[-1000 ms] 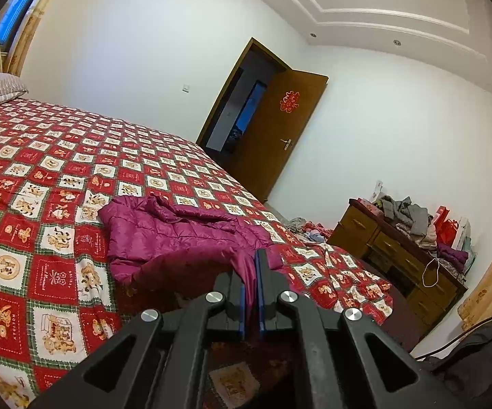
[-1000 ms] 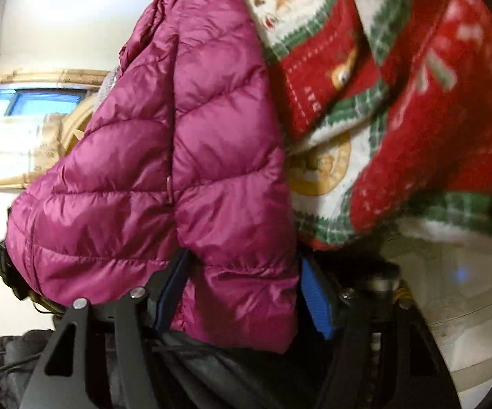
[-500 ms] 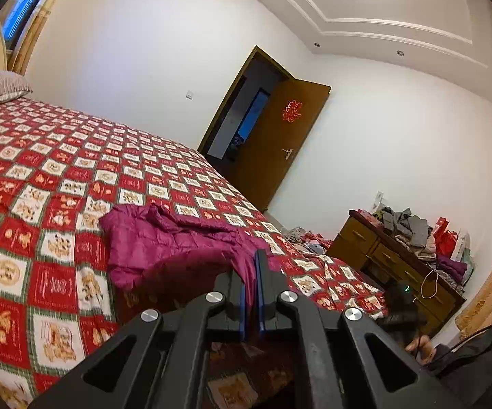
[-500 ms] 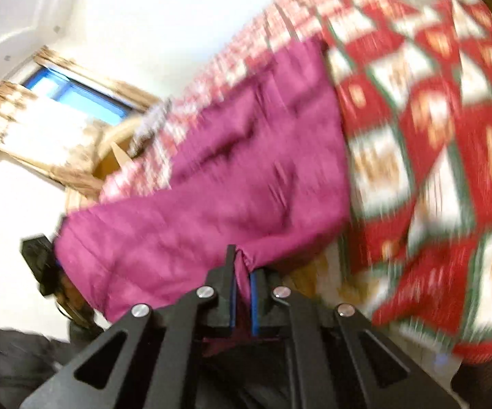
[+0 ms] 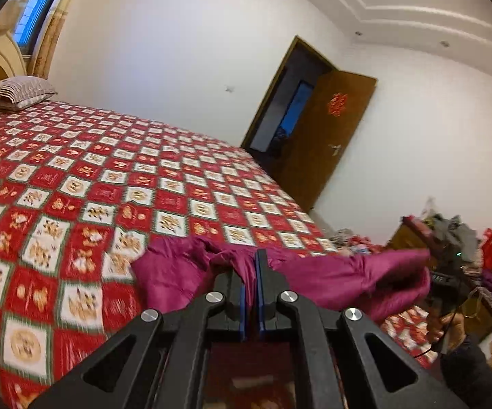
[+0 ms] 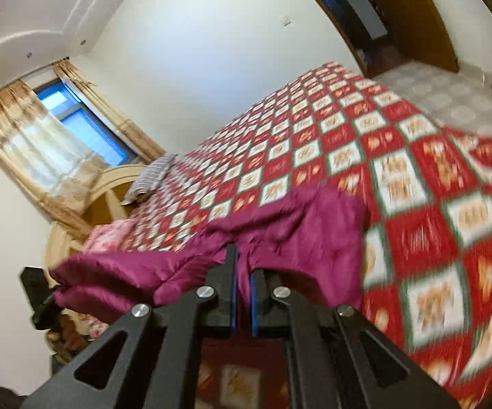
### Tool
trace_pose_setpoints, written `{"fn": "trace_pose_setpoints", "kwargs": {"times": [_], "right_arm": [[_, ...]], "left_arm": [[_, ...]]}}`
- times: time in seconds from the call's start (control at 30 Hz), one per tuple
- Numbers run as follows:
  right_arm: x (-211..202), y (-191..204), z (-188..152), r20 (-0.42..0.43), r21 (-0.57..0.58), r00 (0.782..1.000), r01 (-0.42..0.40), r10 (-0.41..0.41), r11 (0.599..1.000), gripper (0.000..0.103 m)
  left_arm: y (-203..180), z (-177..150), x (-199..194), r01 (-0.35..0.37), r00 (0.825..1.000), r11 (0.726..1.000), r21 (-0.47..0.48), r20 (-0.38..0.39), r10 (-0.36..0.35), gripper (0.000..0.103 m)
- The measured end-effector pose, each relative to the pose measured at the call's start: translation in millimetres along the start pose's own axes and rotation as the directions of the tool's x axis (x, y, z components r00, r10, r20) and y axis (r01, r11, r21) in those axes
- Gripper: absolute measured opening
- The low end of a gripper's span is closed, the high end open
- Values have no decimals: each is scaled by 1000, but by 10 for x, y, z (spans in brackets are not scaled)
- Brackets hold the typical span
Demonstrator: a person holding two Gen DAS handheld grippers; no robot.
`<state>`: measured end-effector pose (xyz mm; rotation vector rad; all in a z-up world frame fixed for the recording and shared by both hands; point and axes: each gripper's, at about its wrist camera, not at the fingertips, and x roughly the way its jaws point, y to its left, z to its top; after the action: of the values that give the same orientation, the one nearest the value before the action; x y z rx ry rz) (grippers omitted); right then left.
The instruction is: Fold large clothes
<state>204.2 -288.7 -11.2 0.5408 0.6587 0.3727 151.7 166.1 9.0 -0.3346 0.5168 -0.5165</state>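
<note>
1. The left gripper (image 5: 252,272) and right gripper (image 6: 242,272) each pinch the magenta quilted puffer jacket (image 5: 348,277), stretched at lower centre above the red checkered bedspread (image 5: 116,177).
2. Keep both grips level and taut, then lay it flat.

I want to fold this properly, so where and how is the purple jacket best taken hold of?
By its edge at two spread points, as now: the left gripper and right gripper are each shut on a pinch of the jacket, coming from the near side of the bed. It hangs stretched between them, so the soft fabric stays spread.
</note>
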Motion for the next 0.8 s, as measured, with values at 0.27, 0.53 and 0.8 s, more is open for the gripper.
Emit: {"fn": "trace_pose_setpoints", "kwargs": {"times": [0.27,0.53,0.8], "right_arm": [[1055,-342,439,-35,-13,984,175,-175,985,9],[1977,-662,327,-144,-68,913,377,-383,924,8],[2120,-980,317,-198,29,914,368,-355,930,8]], "left_arm": [[568,242,1141,-187,975,980,-65,-134,177,4],[1270,-98,2064,-367,886,920,-136,-353,301,5],[1879,-41,2208,-196,935,851,-488,-355,12,6]]}}
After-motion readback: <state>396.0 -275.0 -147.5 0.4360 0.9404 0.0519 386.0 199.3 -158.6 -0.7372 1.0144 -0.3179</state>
